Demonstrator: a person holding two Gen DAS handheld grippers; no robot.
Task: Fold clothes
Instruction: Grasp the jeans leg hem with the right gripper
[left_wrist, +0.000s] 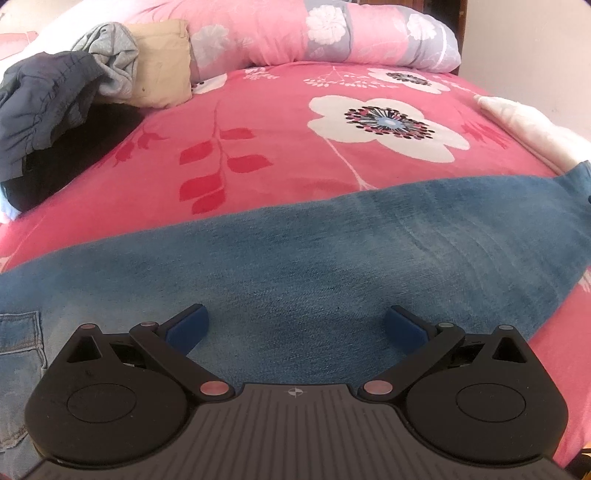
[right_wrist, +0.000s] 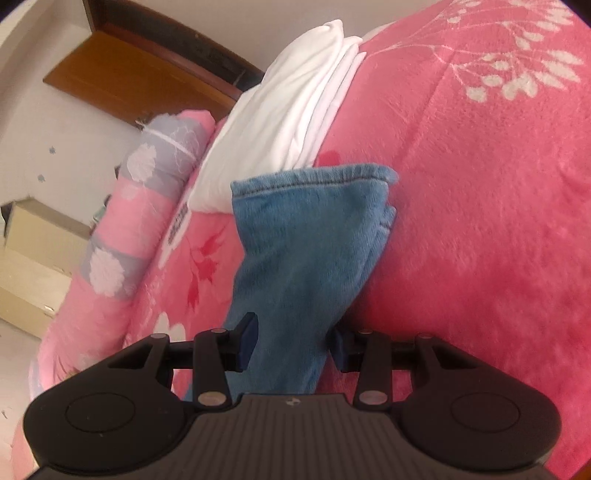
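Jeans (left_wrist: 332, 251) stretched across pink bed (left_wrist: 280, 122). Left gripper (left_wrist: 295, 321) jaws released above denim. Right gripper (right_wrist: 291, 343) jaws clenched on jeans leg, hem (right_wrist: 314, 175) near white folded clothes (right_wrist: 280, 122).

The jeans (left_wrist: 295, 266) run off the left wrist view's left and right edges, their waist hidden below the left claw (left_wrist: 295, 325), while in the right wrist view the right claw (right_wrist: 291, 343) covers the gripped leg's lower part.
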